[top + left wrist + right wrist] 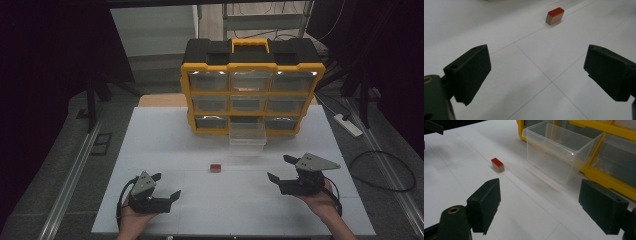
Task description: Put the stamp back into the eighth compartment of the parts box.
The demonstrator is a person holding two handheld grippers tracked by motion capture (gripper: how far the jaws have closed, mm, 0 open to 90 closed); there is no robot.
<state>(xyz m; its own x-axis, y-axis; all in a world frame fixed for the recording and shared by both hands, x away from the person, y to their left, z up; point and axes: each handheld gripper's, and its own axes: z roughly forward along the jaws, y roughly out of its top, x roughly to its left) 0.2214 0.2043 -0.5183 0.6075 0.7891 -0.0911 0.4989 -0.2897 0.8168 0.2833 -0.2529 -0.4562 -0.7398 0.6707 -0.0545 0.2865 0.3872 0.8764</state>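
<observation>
Fingers (470, 72) of both grippers spread wide, empty, bare table (165, 135) around red-topped block (215, 167).

The block (215, 167) is red on top and pale tan wood on its sides. The desk (165, 145) is white, ruled with thin grey lines into large squares. The cabinet (252, 67) at the far side has a yellow frame and handle with a black top; its drawers are clear plastic, as is the drawer (246, 136) pulled out at the bottom middle. The left tongs (167, 186) and right tongs (279, 168) are black, each topped by a grey plate. The floor (60, 150) is dark grey.
</observation>
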